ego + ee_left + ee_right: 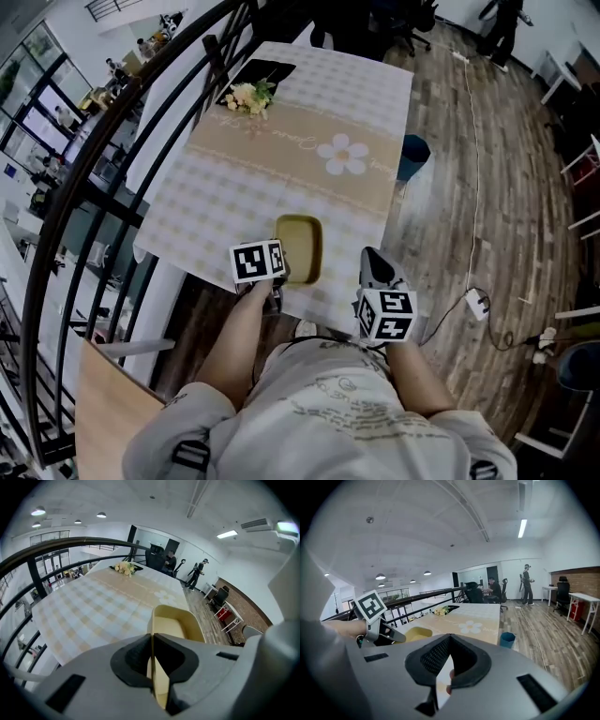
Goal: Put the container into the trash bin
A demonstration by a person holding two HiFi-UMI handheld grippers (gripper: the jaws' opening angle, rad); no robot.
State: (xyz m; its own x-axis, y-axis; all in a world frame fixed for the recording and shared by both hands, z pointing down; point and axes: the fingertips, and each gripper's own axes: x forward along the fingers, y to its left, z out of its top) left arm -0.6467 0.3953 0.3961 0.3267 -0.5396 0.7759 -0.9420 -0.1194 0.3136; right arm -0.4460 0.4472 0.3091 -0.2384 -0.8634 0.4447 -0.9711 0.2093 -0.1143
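A shallow yellow container (300, 246) lies on the checked tablecloth near the table's front edge. My left gripper (281, 271) is shut on its near rim; in the left gripper view the thin yellow wall of the container (176, 622) runs between the closed jaws. The right gripper view shows the container (417, 633) and the left gripper (386, 635) from the side. My right gripper (373, 260) hovers at the table's front right corner, jaws shut with nothing between them. A small blue trash bin (411, 156) stands on the wooden floor at the table's right side, visible as the bin (506, 639) ahead of the right gripper.
A bunch of pale flowers (248, 97) on a dark tray lies at the table's far end. A curved black railing (120, 124) runs along the left. A white cable and power strip (477, 302) lie on the floor at right. People stand far off by desks.
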